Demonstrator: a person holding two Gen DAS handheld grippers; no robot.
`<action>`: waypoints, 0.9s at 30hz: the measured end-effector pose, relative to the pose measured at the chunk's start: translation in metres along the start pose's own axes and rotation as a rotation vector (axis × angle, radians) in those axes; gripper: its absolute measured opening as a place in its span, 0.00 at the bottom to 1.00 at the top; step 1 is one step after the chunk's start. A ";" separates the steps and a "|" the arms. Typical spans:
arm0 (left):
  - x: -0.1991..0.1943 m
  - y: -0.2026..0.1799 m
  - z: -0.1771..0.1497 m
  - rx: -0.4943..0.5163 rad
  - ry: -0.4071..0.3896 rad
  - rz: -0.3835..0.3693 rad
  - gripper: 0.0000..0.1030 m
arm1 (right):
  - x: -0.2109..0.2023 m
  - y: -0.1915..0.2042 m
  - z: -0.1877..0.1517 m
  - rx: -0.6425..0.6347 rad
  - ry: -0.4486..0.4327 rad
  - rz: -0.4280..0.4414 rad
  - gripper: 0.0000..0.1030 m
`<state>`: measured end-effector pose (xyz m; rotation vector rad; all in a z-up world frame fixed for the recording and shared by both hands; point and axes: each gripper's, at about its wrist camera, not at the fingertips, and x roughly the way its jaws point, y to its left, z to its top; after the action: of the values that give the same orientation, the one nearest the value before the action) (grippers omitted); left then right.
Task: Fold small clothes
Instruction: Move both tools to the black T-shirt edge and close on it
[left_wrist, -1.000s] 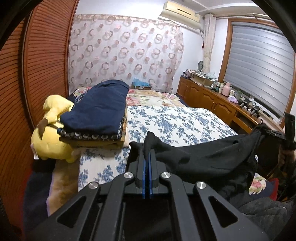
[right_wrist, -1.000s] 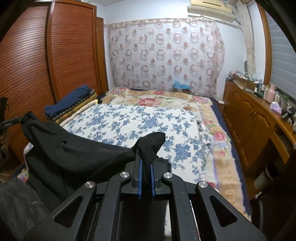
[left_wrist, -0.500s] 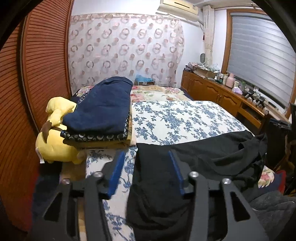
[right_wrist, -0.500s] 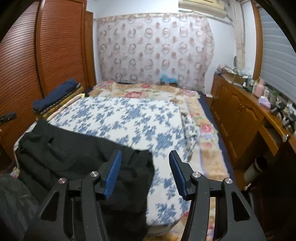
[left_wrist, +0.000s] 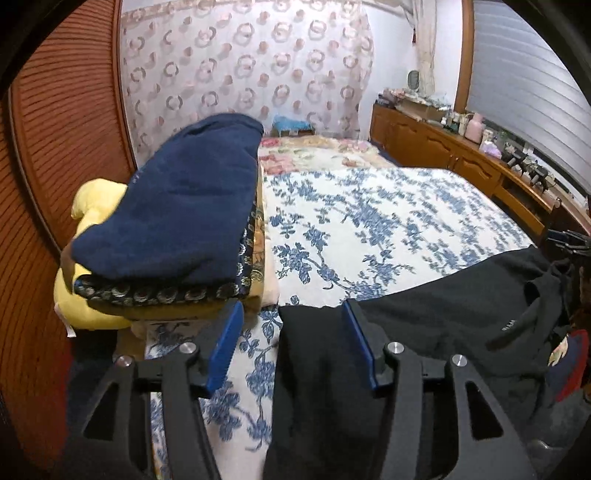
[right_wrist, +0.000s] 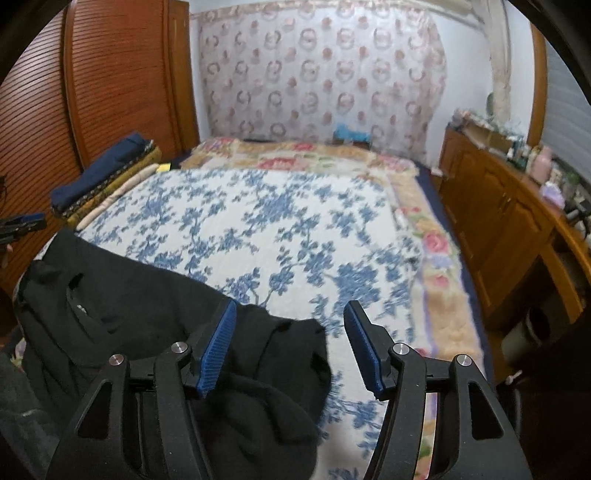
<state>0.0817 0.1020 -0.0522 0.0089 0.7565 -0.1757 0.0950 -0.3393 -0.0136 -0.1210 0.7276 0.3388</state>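
Fabric of the black garment (left_wrist: 436, 317) lies spread along the near edge of the bed (left_wrist: 369, 221), its long axis running crosswise from one hand to the other, so each hand sits at one end of it. The left gripper (left_wrist: 291, 339) has just been opening; its fingers (left_wrist: 225, 343) stand apart with one end of the cloth loose between them, unpressed. The right gripper (right_wrist: 290, 345) has likewise just been opening, a bunched end of the garment lying between and under its spread fingers (right_wrist: 216, 349). Both ends are about equally close, so the next fold probably needs both hands. Beyond, the blue-flowered bedspread (right_wrist: 266, 221) lies flat and bare, a stack of folded bedding (left_wrist: 173, 214) at its left edge, then a patterned curtain (right_wrist: 317, 77) and wooden cabinets (right_wrist: 491, 206) along the right
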 end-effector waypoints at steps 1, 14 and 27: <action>0.005 0.001 0.001 -0.001 0.012 0.000 0.52 | 0.005 0.000 -0.001 0.002 0.014 0.002 0.60; 0.041 0.011 -0.017 -0.019 0.146 -0.010 0.52 | 0.042 -0.007 -0.015 0.009 0.143 -0.016 0.66; 0.039 0.016 -0.019 -0.044 0.151 -0.072 0.47 | 0.048 0.005 -0.018 -0.035 0.202 0.084 0.64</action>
<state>0.0994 0.1134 -0.0938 -0.0471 0.9120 -0.2284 0.1156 -0.3262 -0.0590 -0.1592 0.9291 0.4235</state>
